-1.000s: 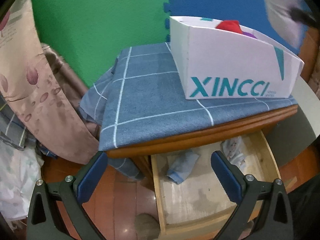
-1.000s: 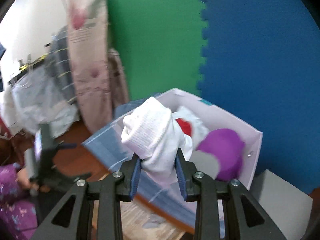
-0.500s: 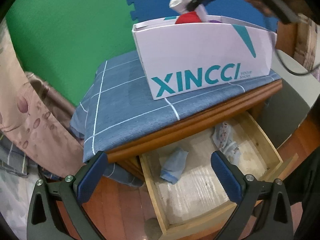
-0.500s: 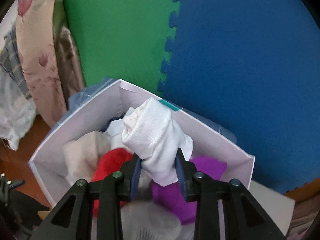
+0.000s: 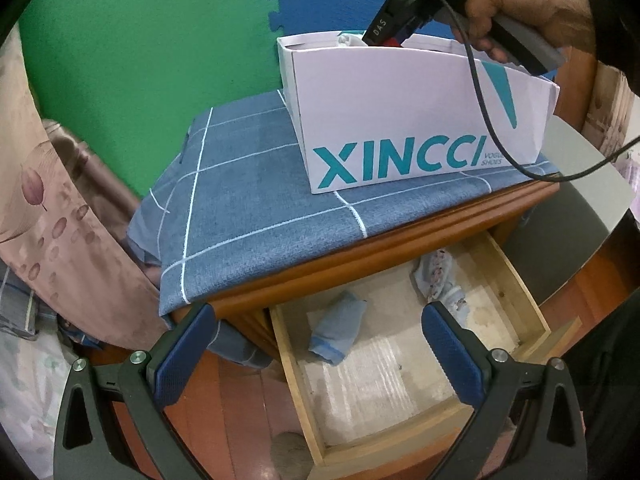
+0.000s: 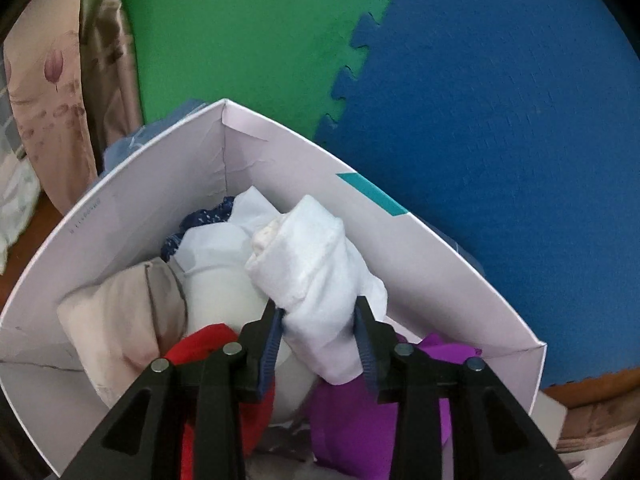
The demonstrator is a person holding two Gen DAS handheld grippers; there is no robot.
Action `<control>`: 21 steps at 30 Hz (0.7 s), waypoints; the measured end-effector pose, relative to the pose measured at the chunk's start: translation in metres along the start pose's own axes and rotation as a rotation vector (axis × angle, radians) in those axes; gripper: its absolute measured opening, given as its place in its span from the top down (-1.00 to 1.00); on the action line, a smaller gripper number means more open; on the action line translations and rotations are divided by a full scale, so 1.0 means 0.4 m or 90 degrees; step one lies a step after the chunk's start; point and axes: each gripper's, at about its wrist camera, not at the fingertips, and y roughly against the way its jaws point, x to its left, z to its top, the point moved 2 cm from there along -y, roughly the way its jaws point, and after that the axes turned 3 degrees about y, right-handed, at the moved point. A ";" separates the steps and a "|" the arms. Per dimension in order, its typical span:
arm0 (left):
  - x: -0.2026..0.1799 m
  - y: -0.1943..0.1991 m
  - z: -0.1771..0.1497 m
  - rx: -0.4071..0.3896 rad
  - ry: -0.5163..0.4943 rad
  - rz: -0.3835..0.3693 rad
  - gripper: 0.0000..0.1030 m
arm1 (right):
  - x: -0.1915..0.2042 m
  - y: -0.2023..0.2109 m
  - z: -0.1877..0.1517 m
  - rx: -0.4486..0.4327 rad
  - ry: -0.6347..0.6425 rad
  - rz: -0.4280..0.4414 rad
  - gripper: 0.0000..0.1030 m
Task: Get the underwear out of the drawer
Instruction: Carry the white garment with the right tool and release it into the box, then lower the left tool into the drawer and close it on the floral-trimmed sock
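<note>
Two pieces remain in the open drawer (image 5: 404,344) below the box (image 6: 280,184). The right gripper (image 6: 318,322) – jaws just easing apart – holds the white roll (image 6: 316,272) over the box; it may snag a pad. The left gripper (image 5: 316,348) hangs wide, empty.

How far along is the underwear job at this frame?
Done: several pieces lie in the white box. In hand: the right tongs have lowered a white roll into it, jaws just opening around it. Left: a blue piece and a patterned piece remain in the drawer; left tongs open.
</note>
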 end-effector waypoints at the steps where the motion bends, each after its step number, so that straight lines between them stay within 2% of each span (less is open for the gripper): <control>1: 0.002 -0.003 0.000 0.002 0.001 0.001 -0.99 | -0.004 0.010 -0.003 -0.007 -0.002 -0.002 0.21; 3: 0.006 -0.009 0.000 0.010 0.007 -0.002 -0.99 | -0.004 0.038 -0.011 -0.029 0.000 -0.017 0.12; 5: 0.012 -0.014 -0.001 0.019 0.019 -0.014 -0.99 | -0.004 0.086 -0.031 -0.068 0.003 -0.050 -0.03; 6: 0.011 -0.016 -0.003 0.021 0.021 -0.018 -0.99 | -0.005 0.117 -0.046 -0.097 -0.002 -0.059 -0.05; 8: 0.005 -0.021 -0.006 0.031 0.021 -0.031 -0.99 | -0.011 0.190 -0.088 -0.165 -0.029 -0.044 -0.05; 10: -0.008 -0.032 -0.013 0.049 0.014 -0.050 -0.99 | -0.026 0.274 -0.166 -0.240 -0.082 -0.025 -0.10; 13: -0.038 -0.052 -0.026 0.082 -0.006 -0.069 -0.99 | -0.044 0.378 -0.332 -0.345 -0.171 0.040 -0.21; 16: -0.072 -0.071 -0.041 0.106 -0.032 -0.079 -0.99 | -0.050 0.432 -0.524 -0.411 -0.241 0.079 -0.31; 19: -0.114 -0.089 -0.053 0.126 -0.057 -0.090 -0.99 | -0.066 0.424 -0.691 -0.415 -0.301 0.099 -0.32; 21: -0.151 -0.107 -0.059 0.146 -0.074 -0.101 -0.99 | -0.092 0.390 -0.798 -0.404 -0.373 0.123 -0.32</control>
